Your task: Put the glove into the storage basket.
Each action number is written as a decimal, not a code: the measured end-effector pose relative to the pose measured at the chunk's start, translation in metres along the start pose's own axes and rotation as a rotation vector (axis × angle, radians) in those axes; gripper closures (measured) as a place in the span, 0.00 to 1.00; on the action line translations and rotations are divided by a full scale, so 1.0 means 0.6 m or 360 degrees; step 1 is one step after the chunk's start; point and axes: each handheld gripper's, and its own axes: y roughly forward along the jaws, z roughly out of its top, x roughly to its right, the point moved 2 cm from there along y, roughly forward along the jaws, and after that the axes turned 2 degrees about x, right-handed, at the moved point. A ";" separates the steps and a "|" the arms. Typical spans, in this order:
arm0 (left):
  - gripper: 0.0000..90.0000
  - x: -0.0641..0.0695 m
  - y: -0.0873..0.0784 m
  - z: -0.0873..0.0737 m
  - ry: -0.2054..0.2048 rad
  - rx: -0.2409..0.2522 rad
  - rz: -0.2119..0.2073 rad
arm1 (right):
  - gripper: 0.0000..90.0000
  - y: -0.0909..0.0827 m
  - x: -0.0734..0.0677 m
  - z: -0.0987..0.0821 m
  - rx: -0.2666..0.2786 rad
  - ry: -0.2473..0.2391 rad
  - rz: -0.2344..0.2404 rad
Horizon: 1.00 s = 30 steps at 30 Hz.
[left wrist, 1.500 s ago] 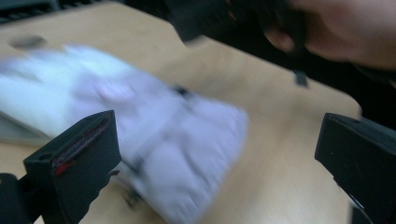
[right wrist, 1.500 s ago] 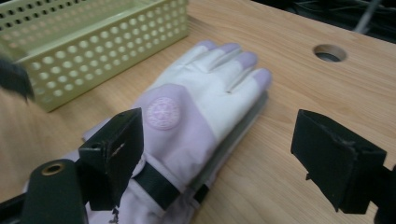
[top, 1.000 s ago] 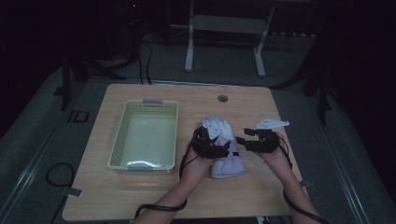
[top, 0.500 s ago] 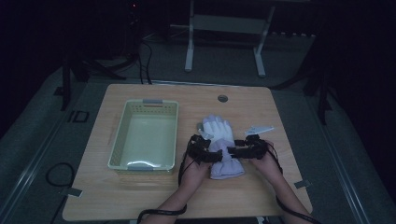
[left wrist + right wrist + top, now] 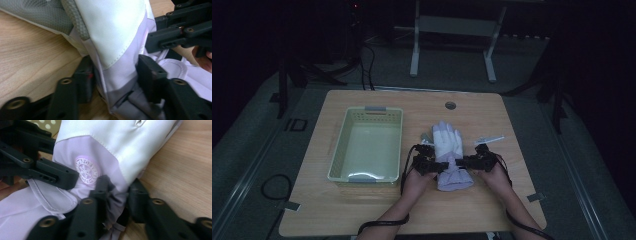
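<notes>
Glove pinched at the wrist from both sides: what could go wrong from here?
1. Both grips take only gathered fabric at the glove's edges: the left gripper and right gripper have just closed on it, so a lift could slip a fold free.
2. The grippers nearly meet over the wrist and could knock together.
3. The basket stands close at the left; limp glove fingers might catch its rim when carried over.

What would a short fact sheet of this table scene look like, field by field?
Work in hand: both grippers pinch a white glove at its wrist
Left hand-held gripper: jaws just closing, pads pressed on the glove's left edge
Right hand-held gripper: jaws just closing, fabric bunched between its pads
Glove: flat on the table, fingers pointing away from the person
Basket: pale green, left of the glove
</notes>
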 end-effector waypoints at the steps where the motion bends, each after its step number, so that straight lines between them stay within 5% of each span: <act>1: 0.66 0.002 -0.002 0.002 -0.0005 0.0001 0.0001 | 0.86 -0.002 -0.003 0.001 0.0007 -0.0009 -0.0016; 6: 0.73 0.010 -0.011 0.007 0.0015 -0.0004 -0.0021 | 0.88 -0.018 -0.019 0.005 0.0043 -0.0049 -0.0066; 10: 0.74 0.033 -0.034 0.022 0.0116 0.0032 0.0010 | 0.89 -0.037 -0.035 0.015 0.0088 -0.0085 -0.0111; 17: 0.74 0.053 -0.066 0.042 0.0187 0.0056 0.0013 | 0.89 -0.072 -0.068 0.037 0.0173 -0.0182 -0.0174; 30: 0.74 0.059 -0.151 0.073 0.0290 0.0057 0.0050 | 0.89 -0.089 -0.122 0.080 0.0290 -0.0265 -0.0156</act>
